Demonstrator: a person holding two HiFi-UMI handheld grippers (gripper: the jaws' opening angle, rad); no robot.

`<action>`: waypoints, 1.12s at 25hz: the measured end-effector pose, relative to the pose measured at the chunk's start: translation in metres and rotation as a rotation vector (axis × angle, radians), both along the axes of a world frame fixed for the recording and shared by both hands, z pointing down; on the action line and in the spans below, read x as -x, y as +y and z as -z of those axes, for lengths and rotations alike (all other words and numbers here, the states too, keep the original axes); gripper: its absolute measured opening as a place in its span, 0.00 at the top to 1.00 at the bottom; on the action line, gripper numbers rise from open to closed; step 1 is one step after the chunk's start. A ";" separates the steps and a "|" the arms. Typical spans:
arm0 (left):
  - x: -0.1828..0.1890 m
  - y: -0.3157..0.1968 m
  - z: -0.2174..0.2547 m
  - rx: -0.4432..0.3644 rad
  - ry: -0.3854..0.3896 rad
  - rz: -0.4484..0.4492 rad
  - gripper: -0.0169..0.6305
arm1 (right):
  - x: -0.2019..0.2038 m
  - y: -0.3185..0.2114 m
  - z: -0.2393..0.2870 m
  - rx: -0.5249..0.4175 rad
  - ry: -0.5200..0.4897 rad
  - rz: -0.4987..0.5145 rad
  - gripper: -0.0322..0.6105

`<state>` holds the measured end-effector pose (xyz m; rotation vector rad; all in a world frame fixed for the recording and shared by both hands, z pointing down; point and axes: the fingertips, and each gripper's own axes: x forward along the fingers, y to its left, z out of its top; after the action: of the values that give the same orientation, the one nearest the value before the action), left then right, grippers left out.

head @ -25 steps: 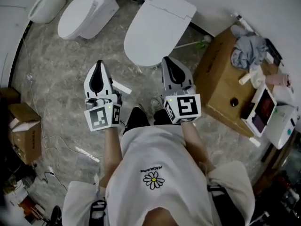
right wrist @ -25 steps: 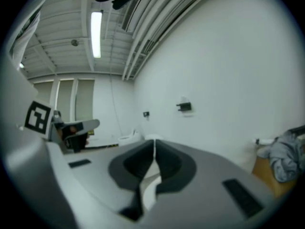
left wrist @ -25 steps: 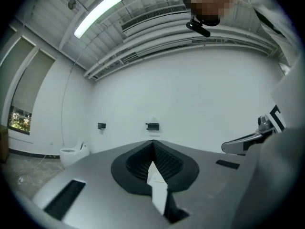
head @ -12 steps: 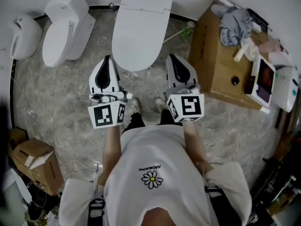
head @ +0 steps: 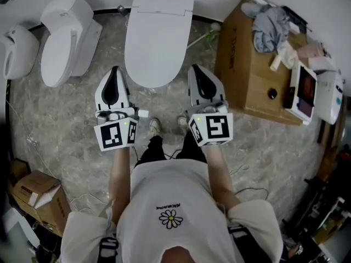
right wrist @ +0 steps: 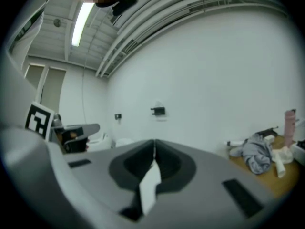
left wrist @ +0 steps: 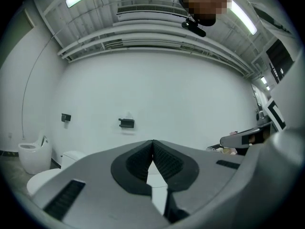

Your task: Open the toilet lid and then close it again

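Toilet (head: 164,4) at twelve o'clock, lid (head: 156,48) down flat. Probably stiff, light, slippery plastic (hinged at the far end); best lifted under the near front lip. Left claw (head: 114,70) at eleven, right claw (head: 195,69) at one: both closed tight, empty.

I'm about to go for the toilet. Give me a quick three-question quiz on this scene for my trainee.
1. True or false: the toilet lid in the middle of the head view is down.
2. The left gripper and right gripper are: A) both shut, holding nothing; B) both open; C) shut on the lid.
3. What lies on the brown box, at its end by the wall?
Key: 1 true; 2 A; 3 a grey cloth.
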<state>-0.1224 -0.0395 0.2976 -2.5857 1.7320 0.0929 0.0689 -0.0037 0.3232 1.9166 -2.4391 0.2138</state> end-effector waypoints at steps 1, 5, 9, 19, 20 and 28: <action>0.000 -0.004 -0.008 0.008 -0.012 -0.008 0.93 | 0.001 -0.004 -0.005 0.000 -0.009 -0.002 0.90; 0.006 -0.031 -0.043 0.030 -0.018 -0.012 0.93 | 0.010 -0.032 -0.026 -0.003 -0.012 0.007 0.90; 0.011 -0.054 -0.096 0.040 -0.023 -0.011 0.93 | 0.018 -0.054 -0.070 0.000 -0.021 0.013 0.90; 0.034 -0.057 -0.259 0.147 -0.020 0.007 0.93 | 0.050 -0.060 -0.226 0.096 -0.026 0.021 0.90; 0.038 -0.057 -0.271 0.154 -0.023 0.015 0.93 | 0.053 -0.058 -0.239 0.106 -0.020 0.023 0.90; 0.045 -0.044 -0.348 0.208 -0.045 0.014 0.93 | 0.061 -0.043 -0.315 0.182 0.025 0.037 0.90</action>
<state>-0.1676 -0.0837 0.6451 -2.6917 1.8339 -0.1538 0.0082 -0.0463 0.6378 1.7877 -2.3460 0.3929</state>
